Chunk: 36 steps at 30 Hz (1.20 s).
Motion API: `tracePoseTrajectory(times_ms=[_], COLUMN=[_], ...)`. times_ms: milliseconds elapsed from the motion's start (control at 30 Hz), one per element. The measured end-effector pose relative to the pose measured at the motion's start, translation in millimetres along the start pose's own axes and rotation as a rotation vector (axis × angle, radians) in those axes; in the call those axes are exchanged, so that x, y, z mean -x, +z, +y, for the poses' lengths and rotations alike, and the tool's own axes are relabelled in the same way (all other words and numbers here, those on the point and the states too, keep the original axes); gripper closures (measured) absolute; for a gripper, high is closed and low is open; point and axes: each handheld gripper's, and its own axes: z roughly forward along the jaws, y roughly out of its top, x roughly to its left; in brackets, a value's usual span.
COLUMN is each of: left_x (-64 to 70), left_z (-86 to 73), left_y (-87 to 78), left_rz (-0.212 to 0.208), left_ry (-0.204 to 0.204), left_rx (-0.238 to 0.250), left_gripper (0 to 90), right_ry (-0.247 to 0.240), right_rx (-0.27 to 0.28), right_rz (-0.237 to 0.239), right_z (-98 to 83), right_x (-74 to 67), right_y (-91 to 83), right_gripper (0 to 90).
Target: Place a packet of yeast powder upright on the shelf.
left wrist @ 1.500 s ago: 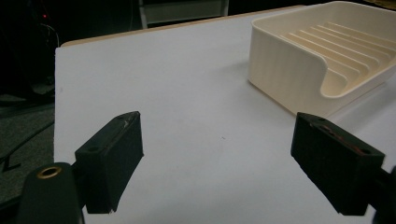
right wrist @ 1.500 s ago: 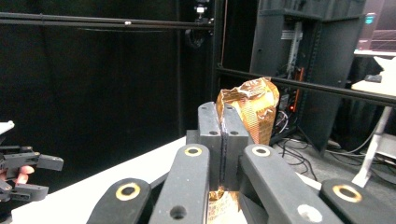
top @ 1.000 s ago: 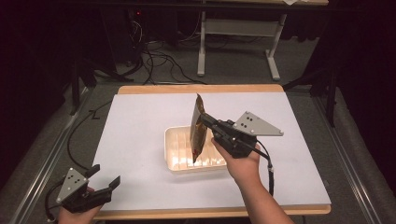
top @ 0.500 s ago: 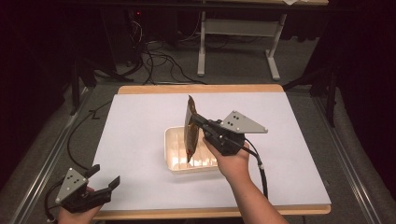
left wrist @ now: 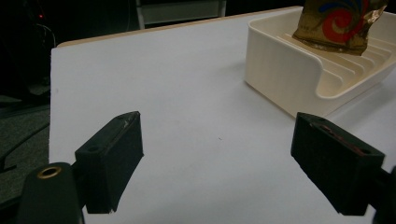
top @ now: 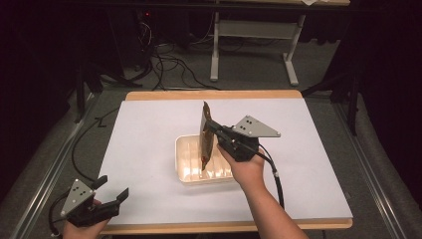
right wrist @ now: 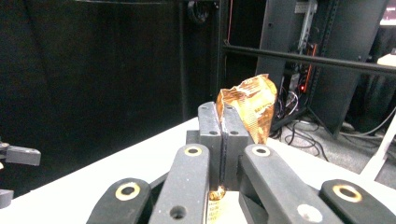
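The snack packet (top: 205,139), gold-brown foil with a red and blue swirl, stands on edge, its lower end down inside the cream tray (top: 185,167) over the ribbed floor. The right gripper (top: 213,130) has its jaws clamped tight on the packet's edge; in the right gripper view the foil (right wrist: 250,105) rises crumpled above the closed jaws. The tray sits on the white surface (top: 149,134) around its middle, slightly toward the near edge. The left gripper (top: 110,190) rests at the near left corner, well apart from the tray, jaws wide with nothing between them.
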Motion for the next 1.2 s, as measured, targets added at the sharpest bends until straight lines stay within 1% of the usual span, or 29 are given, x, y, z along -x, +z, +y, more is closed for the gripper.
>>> tracePoseTrajectory(times_ms=[67, 200, 367, 500, 567, 700, 733, 867, 900, 1000, 1033, 1067, 1100, 1133, 1167, 1200], left_x=[0.3, 0.6, 0.5, 1.7, 2.3, 1.6, 1.5, 1.9, 2.0, 1.4, 1.7, 2.3, 2.5, 2.8, 2.8, 2.8], left_z=[0.4, 0.3, 0.1, -0.1, 0.2, 0.2, 0.1, 0.6, 0.5, -0.2, -0.2, 0.1, 0.3, 0.4, 0.5, 0.5], left_y=[-0.4, -0.1, -0.4, 0.9, 0.7, 0.5, 0.5, 0.0, 0.4, 1.7, 1.8, 1.5, 1.3, 1.1, 1.1, 1.1], left_rz=[0.002, 0.006, 0.004, 0.0, -0.001, 0.0, 0.0, -0.002, -0.001, -0.003, -0.003, -0.003, -0.002, -0.004, -0.004, -0.004], left_ry=[0.001, 0.009, 0.009, 0.01, 0.012, 0.013, 0.012, 0.015, 0.014, 0.014, 0.016, 0.017, 0.02, 0.019, 0.02, 0.02], left_rx=[0.003, -0.001, -0.001, -0.002, -0.001, -0.002, -0.001, -0.001, 0.0, -0.007, -0.007, -0.007, -0.004, -0.004, -0.003, -0.002], left_gripper=[17.3, 17.3, 17.3, 17.3, 17.3, 17.3, 17.3, 17.3, 17.3, 17.3, 17.3, 17.3, 17.3, 17.3, 17.3, 17.3], right_ry=[0.004, 0.002, 0.002, 0.003, 0.011, 0.003, 0.01, 0.006, 0.003, 0.001, 0.002, 0.002, 0.004, 0.004, 0.016, 0.016], right_rx=[-0.014, -0.02, -0.042, -0.045, -0.058, -0.061, -0.063, -0.077, -0.093, -0.099, -0.101, -0.101, -0.114, -0.114, -0.117, -0.117], right_rz=[-0.006, -0.012, -0.02, -0.02, -0.025, -0.031, -0.026, -0.024, -0.024, -0.019, -0.017, -0.017, -0.019, -0.019, -0.013, -0.013], right_z=[-1.9, -3.6, -9.6, -13.2, -15.3, -19.2, -20.5, -25.9, -28.9, -32.1, -35.7, -35.7, -40.2, -40.2, -44.3, -44.3], right_x=[1.3, 2.8, 1.4, 2.0, 2.0, 1.7, 1.6, 0.5, -0.8, -1.5, -2.2, -2.2, -2.6, -2.6, -2.2, -2.2], right_y=[2.7, 7.7, 15.3, 18.9, 20.5, 22.4, 22.7, 25.1, 27.0, 28.5, 29.0, 29.0, 29.7, 29.7, 29.5, 29.5], right_gripper=[90.0, 90.0, 90.0, 90.0, 90.0, 90.0, 90.0, 90.0, 90.0, 90.0, 90.0, 90.0, 90.0, 90.0, 90.0, 90.0])
